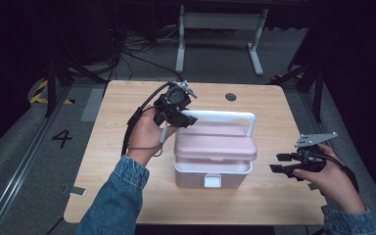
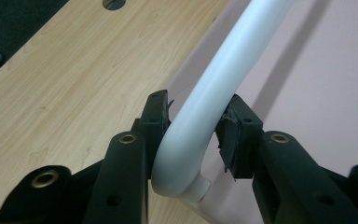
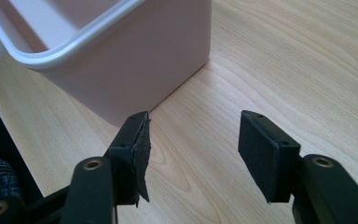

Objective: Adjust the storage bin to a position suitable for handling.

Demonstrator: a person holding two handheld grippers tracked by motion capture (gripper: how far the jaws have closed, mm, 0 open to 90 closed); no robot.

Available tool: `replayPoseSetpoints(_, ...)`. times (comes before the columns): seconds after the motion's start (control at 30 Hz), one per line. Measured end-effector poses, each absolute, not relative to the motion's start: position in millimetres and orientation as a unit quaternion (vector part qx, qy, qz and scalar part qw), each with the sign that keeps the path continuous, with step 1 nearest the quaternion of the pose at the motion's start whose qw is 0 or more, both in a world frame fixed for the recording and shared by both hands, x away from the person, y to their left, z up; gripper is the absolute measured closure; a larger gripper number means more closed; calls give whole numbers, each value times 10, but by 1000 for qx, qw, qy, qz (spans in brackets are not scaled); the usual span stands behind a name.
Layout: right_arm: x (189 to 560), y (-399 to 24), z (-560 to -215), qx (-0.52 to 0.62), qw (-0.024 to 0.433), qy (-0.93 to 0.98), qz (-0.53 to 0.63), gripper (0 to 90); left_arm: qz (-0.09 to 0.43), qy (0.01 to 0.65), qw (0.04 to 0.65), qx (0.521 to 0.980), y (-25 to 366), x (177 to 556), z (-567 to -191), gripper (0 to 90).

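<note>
in the high view a pink box (image 1: 214,155) with a white base and a white front clasp (image 1: 212,180) sits near the middle of a light wooden table (image 1: 117,161), its white handle (image 1: 225,116) standing upright over the lid. the left gripper (image 1: 182,117), held in a hand that comes out of a denim sleeve (image 1: 110,203), is at the handle's left corner, its jaws set around the bar. the right gripper (image 1: 280,163) hovers just right of the box, apart from it, with its jaws pointing toward the box's side. a round hole (image 1: 230,97) shows in the tabletop behind the box, and on the grey floor left of the table a black "4" (image 1: 62,138) is painted (the one piece of writing that can be read). in the left gripper view the handle's bend (image 2: 186,144) lies between the two black jaws: the left pad (image 2: 158,119) lies against the bar or nearly so, while the right pad (image 2: 230,135) stands off it with a narrow gap, so the jaws are narrowly parted around the bar and not clamped on it. the pink lid (image 2: 317,93) and the tabletop (image 2: 74,79) lie beyond. in the right gripper view the jaws stand wide with bare wood (image 3: 200,154) between the pads and nothing held; the box's pink corner (image 3: 135,70) and white rim (image 3: 74,42) rise just ahead of the left pad (image 3: 140,149), whose lining is frayed at the edge.
</note>
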State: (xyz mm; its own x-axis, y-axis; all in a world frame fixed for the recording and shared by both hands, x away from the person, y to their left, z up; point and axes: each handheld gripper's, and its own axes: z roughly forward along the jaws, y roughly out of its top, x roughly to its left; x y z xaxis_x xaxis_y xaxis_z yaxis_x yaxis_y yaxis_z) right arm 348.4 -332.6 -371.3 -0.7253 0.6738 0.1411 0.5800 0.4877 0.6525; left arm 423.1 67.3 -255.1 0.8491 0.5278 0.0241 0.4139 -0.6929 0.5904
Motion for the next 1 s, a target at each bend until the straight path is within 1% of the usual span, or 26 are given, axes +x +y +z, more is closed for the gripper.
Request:
replayPoseSetpoints(0.13, 3475, -3306, -3698, 359, 65, 860, 356, 456, 100, 269, 305, 908, 691, 4291, -2552, 649)
replayPoseSetpoints(0.27, 3453, -3260, -3661, 350, 59, 858, 372, 486, 100, 274, 303, 907, 692, 4332, -2539, 647)
replayPoseSetpoints(0.43, 3424, -3207, -3593, 333, 73, 856, 388, 580, 103, 279, 305, 905, 686, 4367, -2537, 645)
replayPoseSetpoints(0.57, 3413, -3173, -3558, 325, 73, 851, 406, 667, 102, 283, 302, 904, 682, 4384, -2528, 643)
replayPoseSetpoints(0.73, 3403, -3132, -3500, 313, 92, 841, 431, 820, 104, 285, 300, 905, 673, 4428, -2518, 640)
replayPoseSetpoints(0.83, 3389, -3089, -3462, 302, 91, 832, 457, 900, 107, 286, 299, 904, 666, 4433, -2518, 639)
replayPoseSetpoints(1.0, 3369, -2946, -3453, 265, 96, 825, 489, 900, 106, 286, 299, 904, 665, 4435, -2521, 639)
